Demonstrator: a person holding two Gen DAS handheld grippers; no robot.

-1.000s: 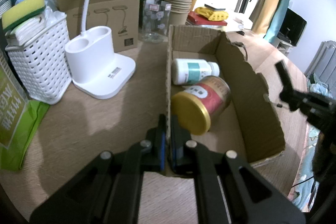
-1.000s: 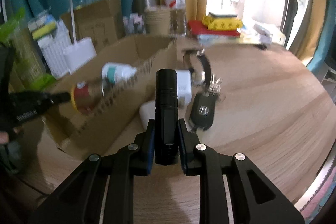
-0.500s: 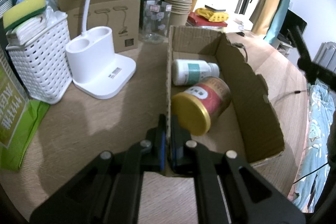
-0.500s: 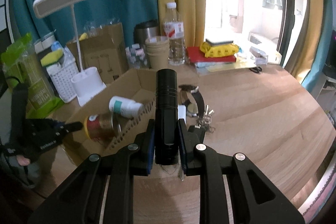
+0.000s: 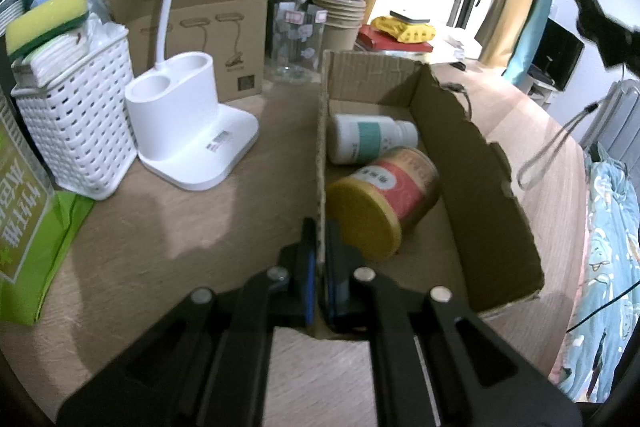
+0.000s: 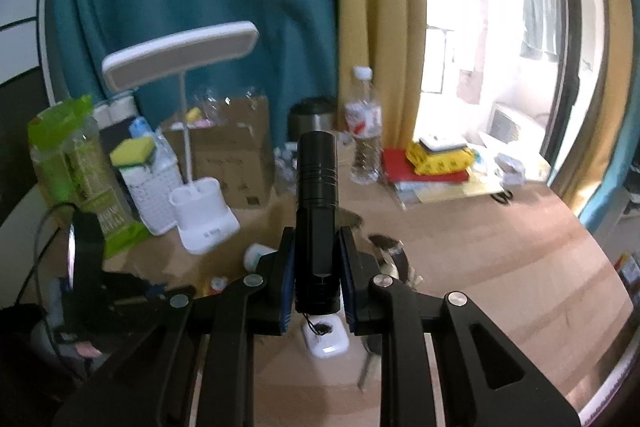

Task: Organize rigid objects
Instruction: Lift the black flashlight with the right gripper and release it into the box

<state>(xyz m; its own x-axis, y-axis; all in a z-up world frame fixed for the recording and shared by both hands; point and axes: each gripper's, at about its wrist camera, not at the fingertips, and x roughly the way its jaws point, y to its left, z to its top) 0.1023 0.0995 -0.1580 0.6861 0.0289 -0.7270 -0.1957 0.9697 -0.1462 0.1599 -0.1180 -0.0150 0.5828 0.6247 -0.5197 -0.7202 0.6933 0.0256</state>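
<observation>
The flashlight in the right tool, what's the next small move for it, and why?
Probably carry the black flashlight sideways until it is over the open cardboard box, then lower it in. The right tool grips it clear of the table, the left tool is pinching the box's near wall, and there looks to be free floor beside the white bottle and red can.

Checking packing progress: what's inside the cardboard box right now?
Two things lie on their sides in the cardboard box: a white bottle and a red can with a gold lid. The can hides the floor under it.
</observation>
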